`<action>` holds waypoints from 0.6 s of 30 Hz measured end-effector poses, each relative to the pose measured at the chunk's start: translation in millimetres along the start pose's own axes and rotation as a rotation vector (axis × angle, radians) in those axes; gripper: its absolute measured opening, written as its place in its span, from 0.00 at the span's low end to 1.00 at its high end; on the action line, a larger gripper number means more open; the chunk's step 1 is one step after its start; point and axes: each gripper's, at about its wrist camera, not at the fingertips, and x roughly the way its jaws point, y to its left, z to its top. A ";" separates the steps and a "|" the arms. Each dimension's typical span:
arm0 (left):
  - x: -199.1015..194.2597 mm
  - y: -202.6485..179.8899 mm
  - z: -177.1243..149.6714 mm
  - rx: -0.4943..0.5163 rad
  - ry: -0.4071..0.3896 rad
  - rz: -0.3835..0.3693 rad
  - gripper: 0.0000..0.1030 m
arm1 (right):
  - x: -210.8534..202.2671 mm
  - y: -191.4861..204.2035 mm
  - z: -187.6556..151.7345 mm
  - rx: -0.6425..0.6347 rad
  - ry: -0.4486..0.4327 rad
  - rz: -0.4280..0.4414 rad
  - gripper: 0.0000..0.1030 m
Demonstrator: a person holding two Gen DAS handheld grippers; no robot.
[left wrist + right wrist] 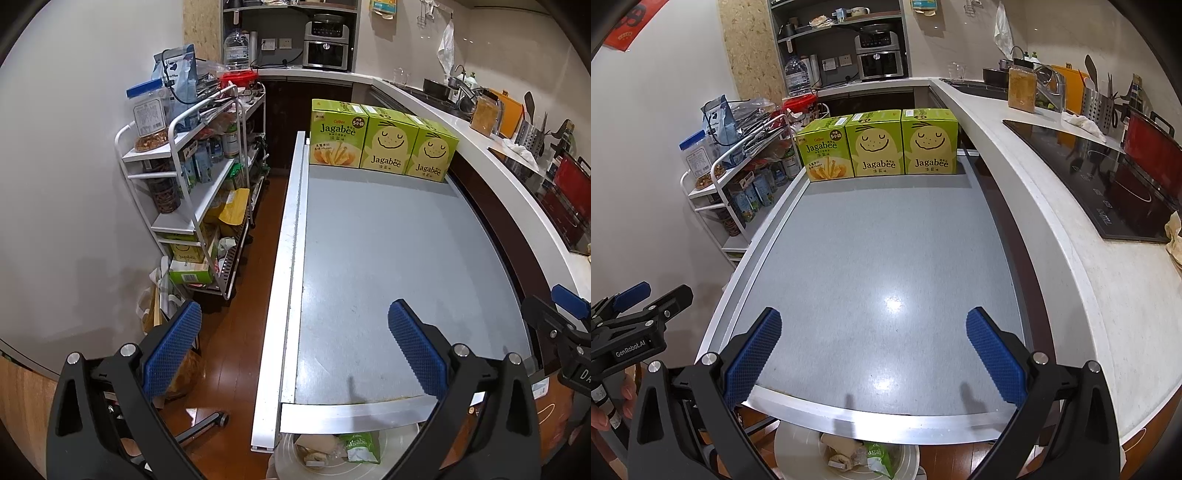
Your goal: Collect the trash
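Note:
My left gripper is open and empty above the near left edge of the grey table. My right gripper is open and empty above the table's near edge. Below that edge stands a white bin holding a green snack wrapper and crumpled paper; the bin also shows in the right wrist view with the wrapper. Three green Jagabee boxes stand in a row at the table's far edge, also in the right wrist view.
A white wire shelf cart full of jars and packets stands left of the table. A white counter with a black cooktop runs along the right. A chair base sits on the wooden floor.

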 end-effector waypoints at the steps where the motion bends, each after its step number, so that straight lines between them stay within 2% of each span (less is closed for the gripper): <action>1: 0.0 -0.1 -0.3 -0.001 0.001 -0.001 0.99 | -0.5 0.1 -0.2 0.000 0.000 0.000 0.95; 9: -3.6 0.2 0.4 0.002 -0.029 -0.021 0.99 | -1.3 0.2 -0.8 0.000 -0.004 -0.001 0.95; 18: -5.5 -3.4 4.4 0.011 -0.050 0.003 0.99 | -1.8 2.1 0.0 -0.005 -0.007 0.002 0.95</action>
